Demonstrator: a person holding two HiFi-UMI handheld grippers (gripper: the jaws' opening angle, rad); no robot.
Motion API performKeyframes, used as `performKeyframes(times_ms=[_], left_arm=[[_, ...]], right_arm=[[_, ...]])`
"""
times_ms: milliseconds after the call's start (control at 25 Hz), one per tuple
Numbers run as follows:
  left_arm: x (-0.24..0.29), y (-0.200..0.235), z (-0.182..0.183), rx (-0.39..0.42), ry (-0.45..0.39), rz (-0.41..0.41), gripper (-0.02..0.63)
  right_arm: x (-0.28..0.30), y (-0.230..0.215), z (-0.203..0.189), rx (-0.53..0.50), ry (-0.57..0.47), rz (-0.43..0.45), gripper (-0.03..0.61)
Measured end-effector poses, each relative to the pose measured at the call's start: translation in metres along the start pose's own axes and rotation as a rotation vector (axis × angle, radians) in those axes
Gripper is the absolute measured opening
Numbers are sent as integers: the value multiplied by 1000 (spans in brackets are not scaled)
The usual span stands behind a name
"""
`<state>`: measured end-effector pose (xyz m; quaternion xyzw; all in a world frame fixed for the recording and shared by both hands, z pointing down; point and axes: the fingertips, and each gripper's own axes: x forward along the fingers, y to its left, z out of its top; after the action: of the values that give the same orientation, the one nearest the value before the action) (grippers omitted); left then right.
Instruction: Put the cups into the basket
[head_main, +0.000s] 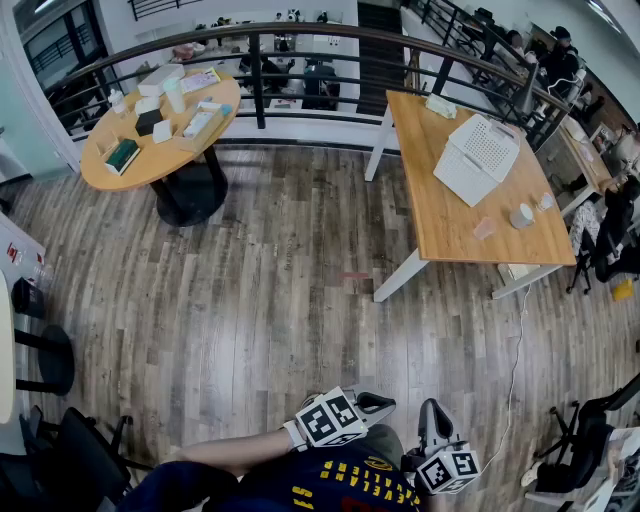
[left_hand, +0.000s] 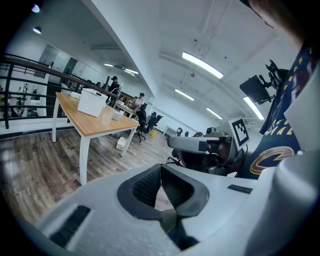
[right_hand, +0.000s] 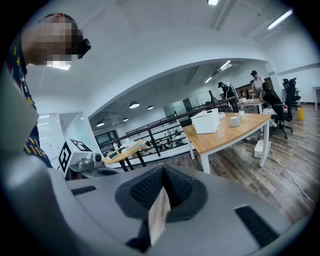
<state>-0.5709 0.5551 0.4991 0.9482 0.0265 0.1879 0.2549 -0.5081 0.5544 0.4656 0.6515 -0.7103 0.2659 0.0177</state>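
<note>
Left gripper (left_hand: 161, 172) and right gripper (right_hand: 163, 172): jaws pressed fully together, nothing between them, both low by the person's torso. White basket (head_main: 478, 158) on the rectangular wooden table (head_main: 440, 215), well apart from both. Pink cup (head_main: 484, 228) and white cup (head_main: 521, 216) standing on the tabletop near the basket, outside it, side by side.

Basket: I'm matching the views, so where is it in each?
Head view: basket upper right, on the wooden table.
Left gripper view: basket upper left, on that table.
Right gripper view: basket right of centre, on that table.
Shared landmark: the table.
</note>
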Motion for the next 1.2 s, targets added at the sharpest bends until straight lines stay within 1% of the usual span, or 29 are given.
performKeyframes(times_ms=[120, 280, 440, 600, 760, 880, 960, 1040, 1200], left_arm=[[-4, -1, -3, -11, 2, -8, 9], [-5, -1, -7, -22, 13, -19, 11], [-3, 1, -10, -11, 23, -24, 9], [1, 10, -2, -3, 16, -10, 9], [22, 11, 10, -11, -1, -11, 9], [52, 10, 24, 4, -5, -19, 11], [73, 14, 37, 16, -12, -3, 11], [94, 23, 52, 22, -29, 35, 11], [142, 38, 85, 17, -46, 97, 11]], right_arm=[[0, 9, 3, -6, 2, -2, 12], [0, 8, -2, 5, 2, -9, 12], [-1, 8, -2, 14, -3, -21, 12], [5, -2, 1, 32, -18, -17, 14], [-4, -30, 4, 58, -49, -67, 14], [-10, -61, 6, 65, -63, -93, 15], [-9, -84, 9, 70, -65, -90, 14], [-4, -109, 16, 74, -66, -72, 15], [4, -162, 45, 49, -80, -28, 14]])
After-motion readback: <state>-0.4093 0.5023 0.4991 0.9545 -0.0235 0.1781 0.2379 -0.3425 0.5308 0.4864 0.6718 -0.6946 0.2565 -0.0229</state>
